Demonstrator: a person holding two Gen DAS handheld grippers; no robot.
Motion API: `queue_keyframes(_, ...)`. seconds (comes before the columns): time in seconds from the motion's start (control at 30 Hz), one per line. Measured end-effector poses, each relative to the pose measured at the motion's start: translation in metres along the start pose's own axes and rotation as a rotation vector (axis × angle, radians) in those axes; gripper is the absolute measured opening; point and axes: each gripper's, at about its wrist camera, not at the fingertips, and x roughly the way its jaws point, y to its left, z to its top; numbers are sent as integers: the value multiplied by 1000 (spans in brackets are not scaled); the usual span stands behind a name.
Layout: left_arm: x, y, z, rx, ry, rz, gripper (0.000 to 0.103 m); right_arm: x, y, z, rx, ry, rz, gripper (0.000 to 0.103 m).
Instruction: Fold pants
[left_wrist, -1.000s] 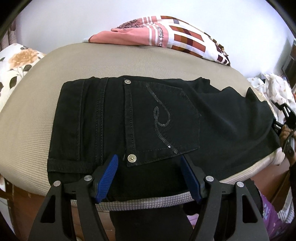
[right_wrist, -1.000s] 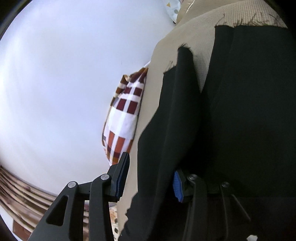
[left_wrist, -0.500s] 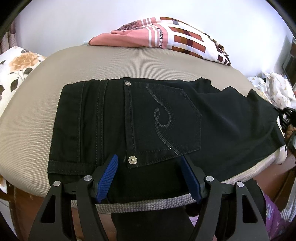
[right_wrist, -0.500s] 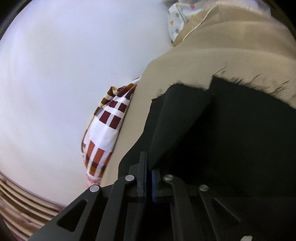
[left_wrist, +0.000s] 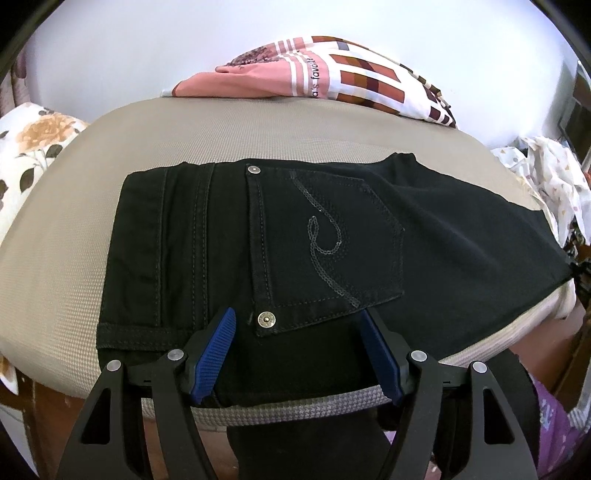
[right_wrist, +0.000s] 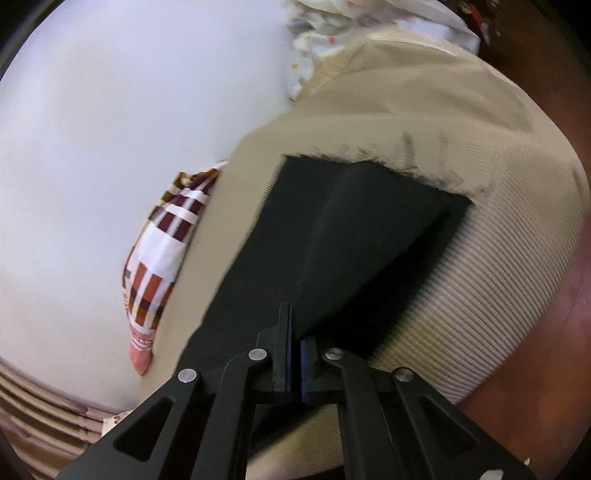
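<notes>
The black jeans (left_wrist: 295, 258) lie flat, back pocket up, on a beige padded surface (left_wrist: 258, 136) that I take for a bed or cushion. The waistband sits toward 9 o'clock in the left wrist view and the legs run off toward 3 o'clock, where they reach the padded edge.

What has just changed is on the right. A second ago the right gripper (right_wrist: 293, 354) stood spread around the leg cloth; half a second ago it had pinched together, and now it is clenched on a fold of the jeans (right_wrist: 351, 240), near the frayed hem. The cloth rises from the surface in a taut ridge toward the blue pads, and the view has swung, so the gripper appears to have begun lifting the leg end. In the left wrist view the far leg looks pulled straighter than before.

The left gripper (left_wrist: 295, 354) has hardly moved. It is released, its blue pads (left_wrist: 218, 350) spread wide at 6 o'clock over the near edge of the seat area, just below the pocket rivet (left_wrist: 266, 319), holding nothing.

I judge the fold is starting: the leg end is secured and can be carried toward the waistband. A patterned pillow (left_wrist: 332, 74) lies beyond at 12 o'clock.
</notes>
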Motion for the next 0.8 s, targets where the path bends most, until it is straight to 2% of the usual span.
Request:
queue_keyframes(0.3,0,-3,-4,39,-19,18,70,1,-12,-2,18,9,13,3)
queue_keyframes(0.57,0,-2,-6,40,-25,2,73,2,-20,1,55,24,44,3)
queue_keyframes(0.67,1,-3,-7,42,-30,1,74,-2,-22,3,50,17,25,2)
queue_keyframes(0.8,2,-3,-7,38,-33,-4,74,-4,-12,2,-19,21,-31,1)
